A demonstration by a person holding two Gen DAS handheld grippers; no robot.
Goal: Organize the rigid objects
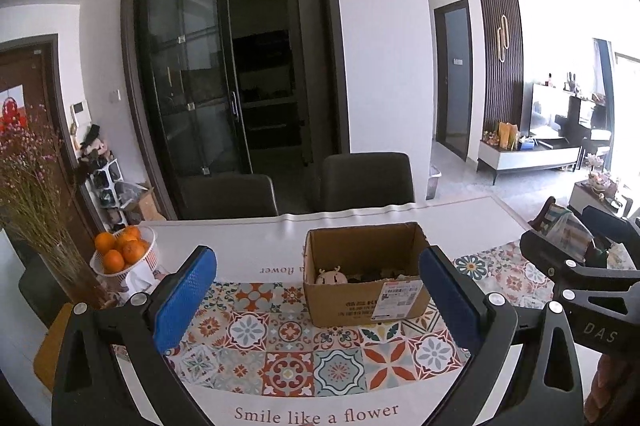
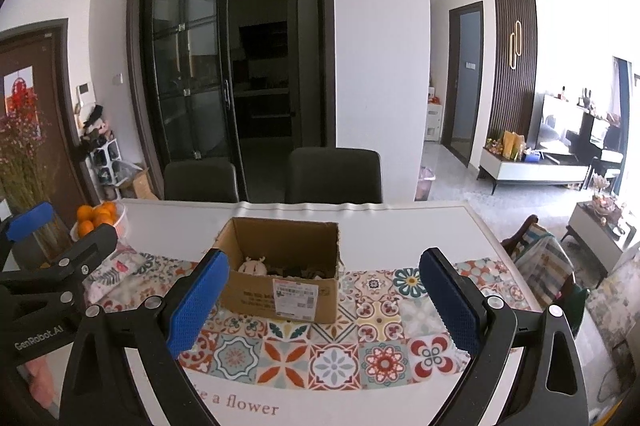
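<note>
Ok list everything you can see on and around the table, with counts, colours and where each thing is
cardboard box: one, brown, open, mid-table on the tile runner
toy: one, pale pink, inside the box, left side
tile runner: one, multicolour, across the white table
oranges: several, orange, in a white basket at the table's left edge
dried flowers: one bunch, pink-brown, far left
chairs: two, dark, behind the table
left gripper: blue fingers, open, empty
right gripper: blue fingers, open, empty
</note>
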